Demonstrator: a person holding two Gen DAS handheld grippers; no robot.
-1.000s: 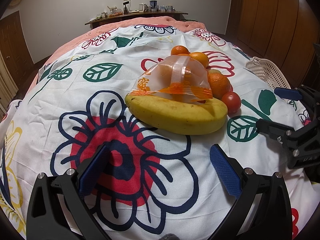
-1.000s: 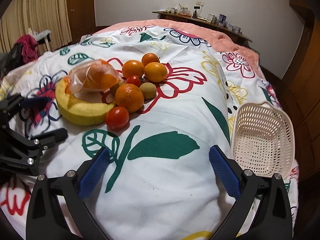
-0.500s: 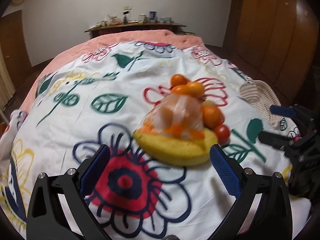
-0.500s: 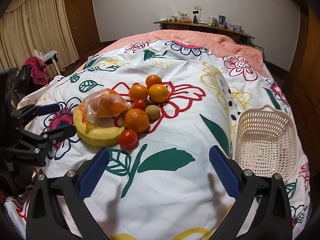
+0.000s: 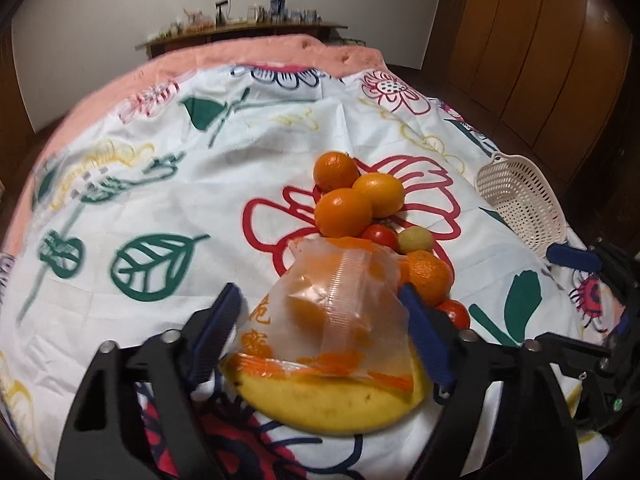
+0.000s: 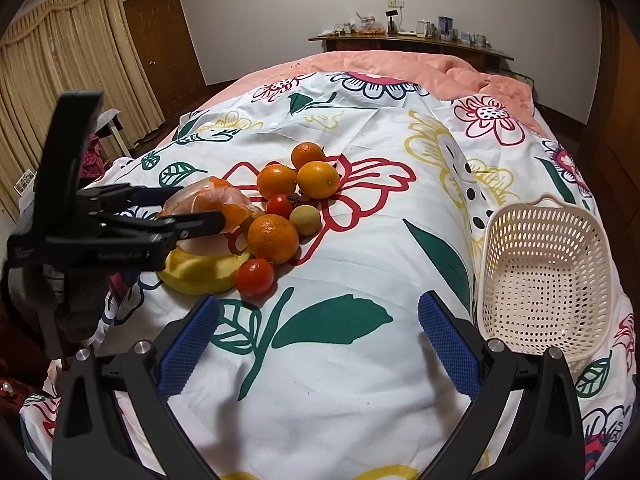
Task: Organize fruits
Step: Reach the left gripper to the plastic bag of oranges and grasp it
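Two grippers work over a bed covered in a flowered sheet (image 6: 360,380), where the fruit lies in a loose pile. The left gripper (image 5: 320,332) reaches over the banana (image 5: 332,404) with its jaws closing around a clear plastic bag (image 5: 340,308) of orange pieces that rests on the banana; the right blue pad looks to be at the bag's edge, though the blur makes it hard to tell whether either pad presses yet. Beyond the bag sit several oranges (image 5: 344,212), two small tomatoes (image 6: 255,278) and a pale yellowish round fruit (image 6: 306,220). The right gripper (image 6: 318,340) hangs with jaws spread wide and nothing between them, above bare sheet. Beside it, a white basket (image 6: 548,280) stands unfilled.
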